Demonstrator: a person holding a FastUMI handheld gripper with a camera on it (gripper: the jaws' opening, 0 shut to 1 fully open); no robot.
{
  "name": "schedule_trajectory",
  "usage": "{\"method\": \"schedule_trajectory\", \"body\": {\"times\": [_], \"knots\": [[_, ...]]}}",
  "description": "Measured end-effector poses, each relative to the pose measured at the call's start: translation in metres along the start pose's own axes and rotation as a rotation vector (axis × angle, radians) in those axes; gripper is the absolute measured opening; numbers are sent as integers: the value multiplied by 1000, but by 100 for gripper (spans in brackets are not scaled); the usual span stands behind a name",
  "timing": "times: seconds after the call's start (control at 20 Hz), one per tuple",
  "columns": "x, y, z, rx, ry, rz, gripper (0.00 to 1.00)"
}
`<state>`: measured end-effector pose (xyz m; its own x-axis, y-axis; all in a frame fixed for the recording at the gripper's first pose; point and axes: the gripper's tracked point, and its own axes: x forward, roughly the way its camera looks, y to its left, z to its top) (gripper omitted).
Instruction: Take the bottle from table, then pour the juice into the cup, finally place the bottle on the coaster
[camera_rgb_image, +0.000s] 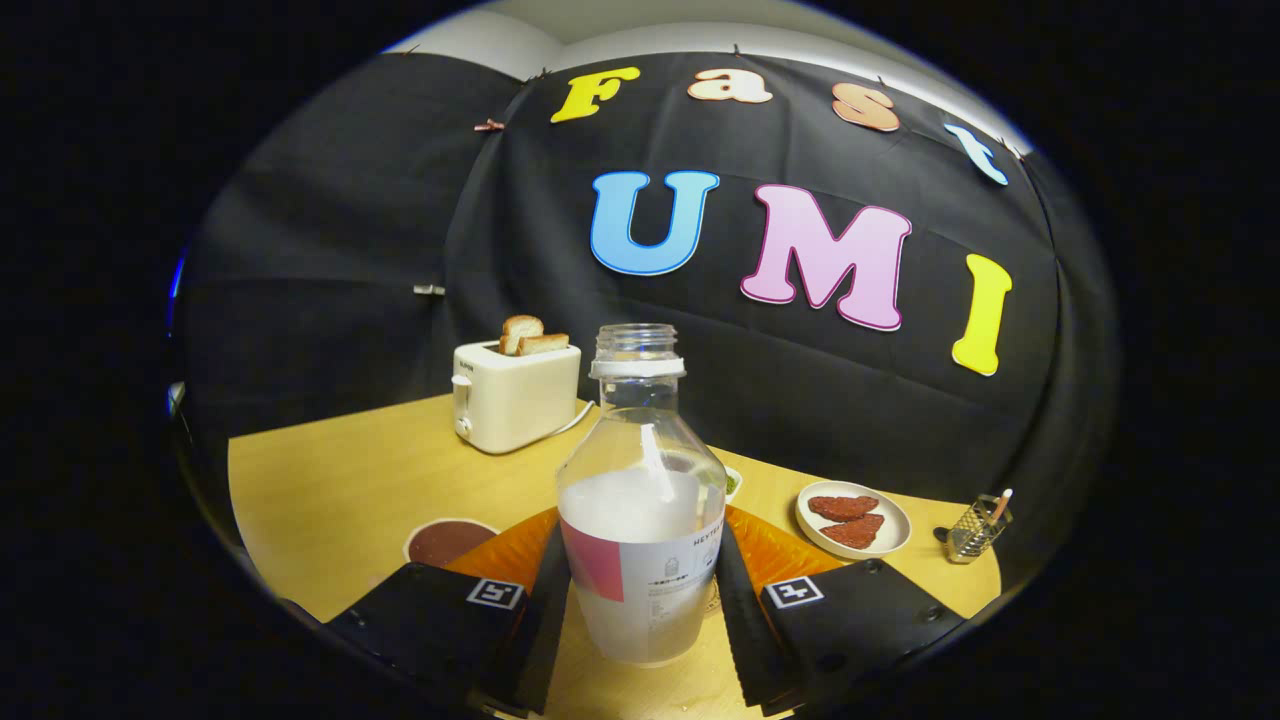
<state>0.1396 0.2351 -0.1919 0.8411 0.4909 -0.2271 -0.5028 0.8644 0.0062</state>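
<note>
Fingers (548, 600) of the gripper (640, 610) clamp both sides of the upright, uncapped bottle (640, 500), its base just above the table (330, 480). Beyond it sit a toaster (515, 395) and a plate (890, 535).

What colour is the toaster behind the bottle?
Cream toaster, clearest in the gripper view.

We see the bottle (641, 500) standing upright between the tool's (640, 610) two fingers, which press on its lower sides. It is clear plastic, uncapped, with a white neck ring, a pale label and whitish juice filling it about halfway. The coaster (447, 541), a dark round disc, lies flat on the worktop (330, 480) to the bottle's left.
</note>
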Motion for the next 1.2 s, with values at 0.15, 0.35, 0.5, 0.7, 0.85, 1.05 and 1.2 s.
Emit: {"method": "schedule_trajectory", "body": {"times": [0.15,0.35,0.5,0.7,0.85,1.05,1.2], "knots": [[9,-15,11,127,-33,-37,72],[35,-43,12,134,-100,-99,72],[54,-55,-1,80,-122,-125,72],[72,-67,-16,122,-147,-150,74],[81,-79,-30,159,-147,-185,74],[84,-80,-43,131,-130,-190,74],[85,-81,-49,121,-126,-191,74]]}}
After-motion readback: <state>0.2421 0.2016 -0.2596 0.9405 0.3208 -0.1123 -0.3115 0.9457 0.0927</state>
